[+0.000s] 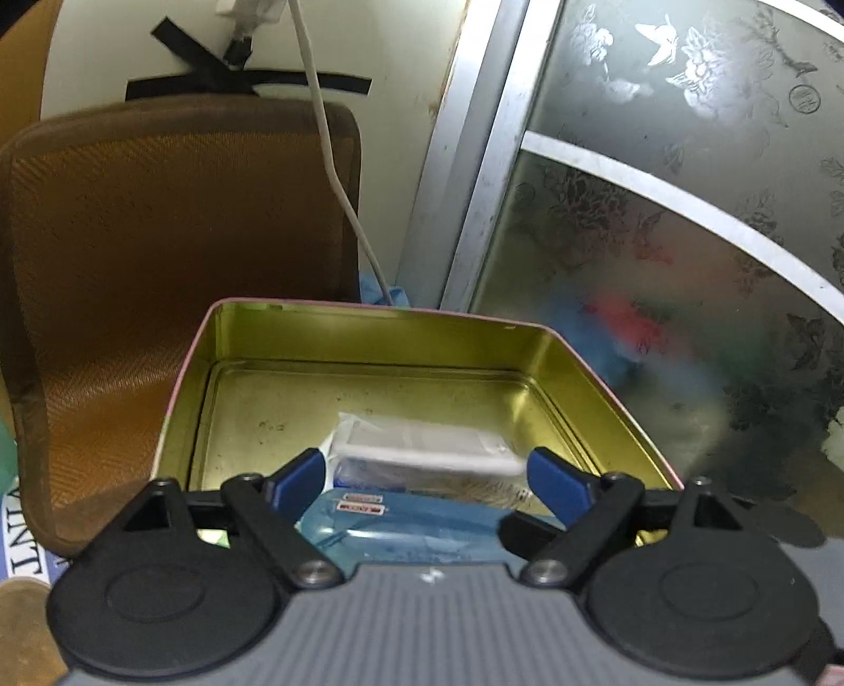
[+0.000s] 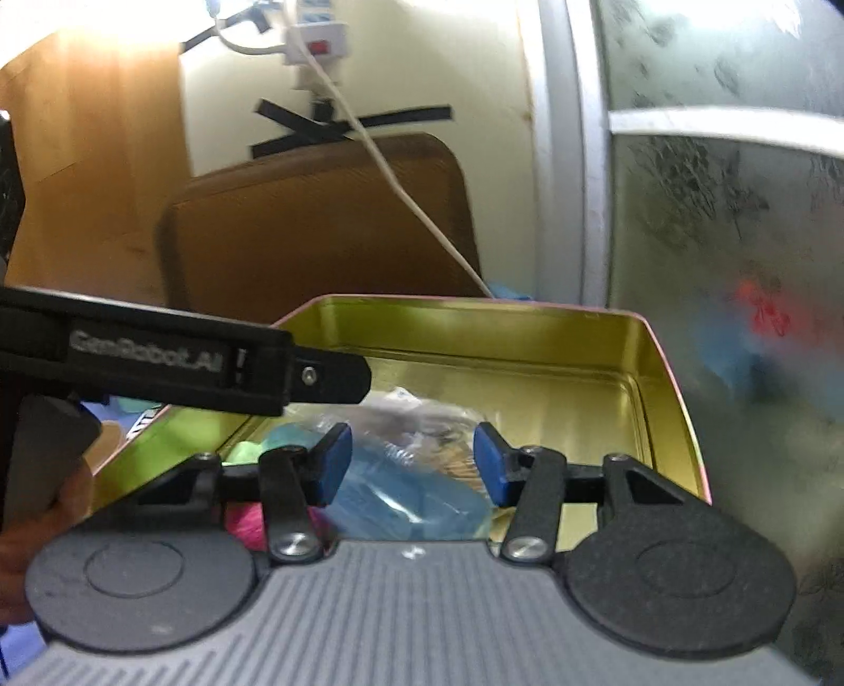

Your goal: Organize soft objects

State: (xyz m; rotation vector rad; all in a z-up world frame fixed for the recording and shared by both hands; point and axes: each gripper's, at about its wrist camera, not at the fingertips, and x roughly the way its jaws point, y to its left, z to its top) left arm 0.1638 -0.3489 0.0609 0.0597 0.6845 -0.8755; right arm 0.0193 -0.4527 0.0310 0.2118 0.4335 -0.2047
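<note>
An open tin box (image 1: 369, 327) with a gold inside and a pink rim stands ahead in both views (image 2: 659, 380). Inside it lie a white packet (image 1: 422, 448) and a blue plastic packet (image 1: 401, 527), seen also in the right wrist view (image 2: 411, 501). My left gripper (image 1: 424, 475) is open above the near end of the tin, its blue pads either side of the packets. My right gripper (image 2: 411, 464) is open over the blue packet. The left gripper's body (image 2: 158, 364) crosses the right wrist view at left. Pink and green soft items (image 2: 245, 517) lie at the near left.
A brown woven seat pad (image 1: 174, 264) leans on the wall behind the tin. A white cable (image 1: 337, 174) hangs from a power strip (image 2: 316, 42) to behind the tin. A frosted glass door with a metal frame (image 1: 659, 237) stands to the right.
</note>
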